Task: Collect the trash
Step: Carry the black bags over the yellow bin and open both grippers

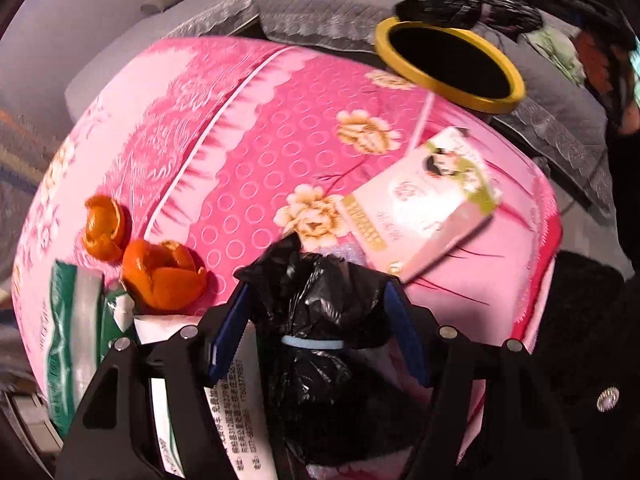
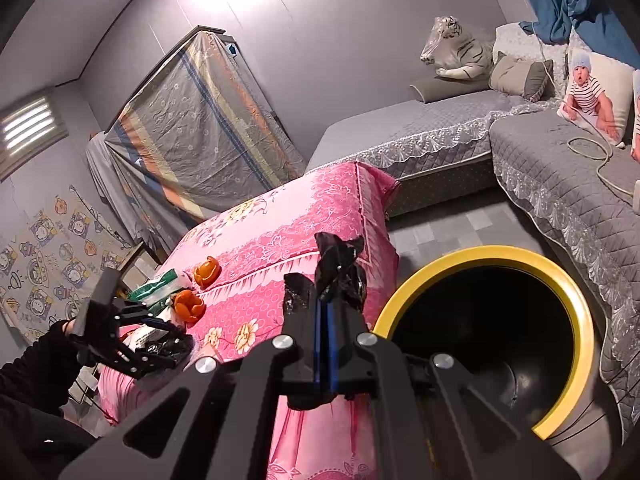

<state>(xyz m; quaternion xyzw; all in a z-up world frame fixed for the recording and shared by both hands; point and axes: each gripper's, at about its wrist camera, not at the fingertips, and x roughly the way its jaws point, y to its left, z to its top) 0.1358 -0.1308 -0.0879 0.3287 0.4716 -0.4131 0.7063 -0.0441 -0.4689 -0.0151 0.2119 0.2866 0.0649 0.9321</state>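
In the left wrist view my left gripper (image 1: 316, 286) points steeply down at the pink flowered table cover (image 1: 248, 152). Its blue pads stand open on either side of a black bag bundle (image 1: 316, 360) tied with a light blue band. Two orange peels (image 1: 104, 228) (image 1: 160, 276) lie to its left. A pink-and-white box (image 1: 432, 204) lies to the right. In the right wrist view my right gripper (image 2: 326, 300) is shut on a crumpled black bag (image 2: 340, 264), beside the yellow-rimmed bin (image 2: 480, 256). The left gripper (image 2: 176, 344) shows there at lower left, over the table's near corner.
A green-and-white wrapper (image 1: 76, 332) and a printed white sheet (image 1: 240, 400) lie under the left gripper. The bin (image 1: 448, 36) stands off the table's far right side, against a grey quilted sofa (image 2: 460, 128). A person's dark sleeve (image 2: 36, 372) is at lower left.
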